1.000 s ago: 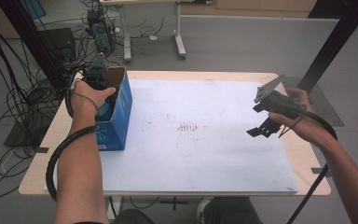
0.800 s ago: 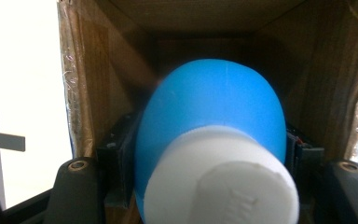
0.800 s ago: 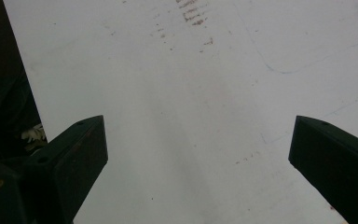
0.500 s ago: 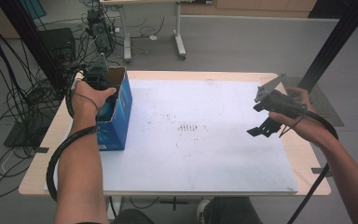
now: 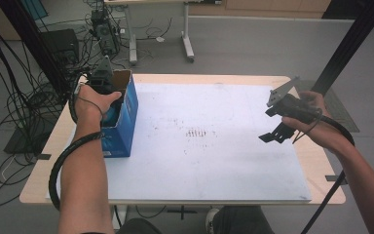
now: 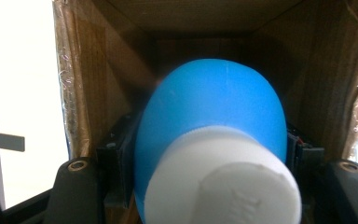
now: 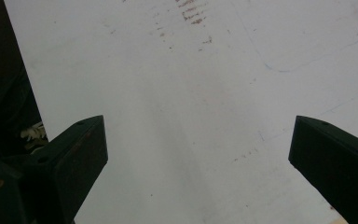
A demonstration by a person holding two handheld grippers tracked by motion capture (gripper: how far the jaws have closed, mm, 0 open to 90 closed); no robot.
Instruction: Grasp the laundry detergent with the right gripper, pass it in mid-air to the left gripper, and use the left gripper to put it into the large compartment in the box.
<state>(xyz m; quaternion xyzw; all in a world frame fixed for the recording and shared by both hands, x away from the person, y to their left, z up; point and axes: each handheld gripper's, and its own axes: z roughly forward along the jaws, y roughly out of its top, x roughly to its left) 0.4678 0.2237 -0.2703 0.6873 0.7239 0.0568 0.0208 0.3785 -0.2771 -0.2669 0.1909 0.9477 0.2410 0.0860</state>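
While our left tongs point(image 6: 205, 186) clamp the blue bottle point(image 6: 209, 116) inside the cardboard box point(image 5: 121, 117), our right tongs point(image 5: 272, 134) hang spread open above the bench point(image 5: 214, 161).

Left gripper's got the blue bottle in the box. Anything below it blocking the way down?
Nothing visible does. In the left gripper view, the blue plastic bottle with the white cap sits between the left gripper jaws inside the brown-lined blue cardboard box. The box walls stand clear around it, and the dark box bottom beyond shows no other item.
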